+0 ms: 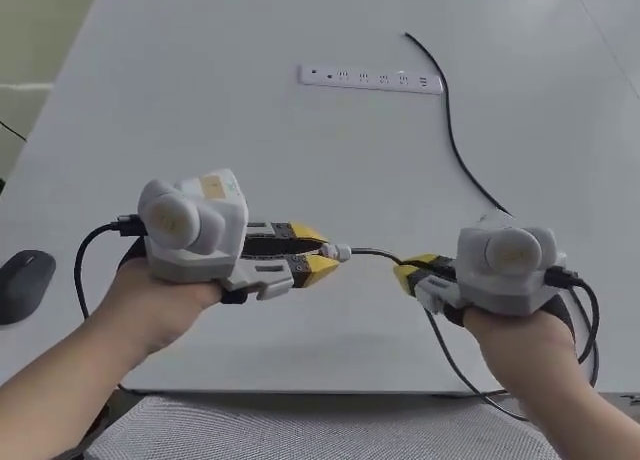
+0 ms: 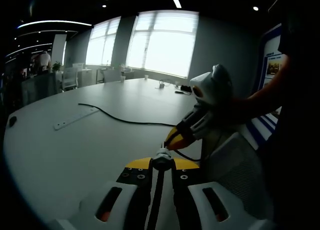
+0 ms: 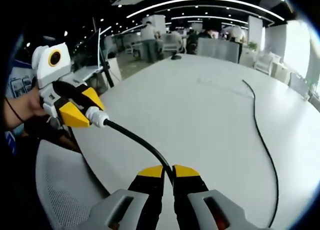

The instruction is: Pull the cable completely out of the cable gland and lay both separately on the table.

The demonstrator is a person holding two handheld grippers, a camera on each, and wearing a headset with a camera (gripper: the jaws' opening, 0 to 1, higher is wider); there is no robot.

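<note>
A small white cable gland [image 1: 338, 251] is pinched between the yellow tips of my left gripper [image 1: 325, 255], held above the table's front edge. From the gland a black cable [image 1: 375, 252] runs right into my right gripper [image 1: 405, 274], whose yellow jaws are shut on it. In the left gripper view the gland [image 2: 162, 158] sits at the jaw tips of the left gripper [image 2: 161, 165], with the right gripper [image 2: 172, 140] just beyond. In the right gripper view the cable [image 3: 137, 139] arcs from my right gripper [image 3: 168, 171] to the gland [image 3: 98, 118] in the left gripper [image 3: 87, 112].
A white power strip [image 1: 370, 78] lies far across the grey table [image 1: 250, 120], its black cord [image 1: 450, 120] curving toward the right edge. A dark mouse [image 1: 22, 282] rests at the left. A mesh chair back [image 1: 300, 430] is below the near edge.
</note>
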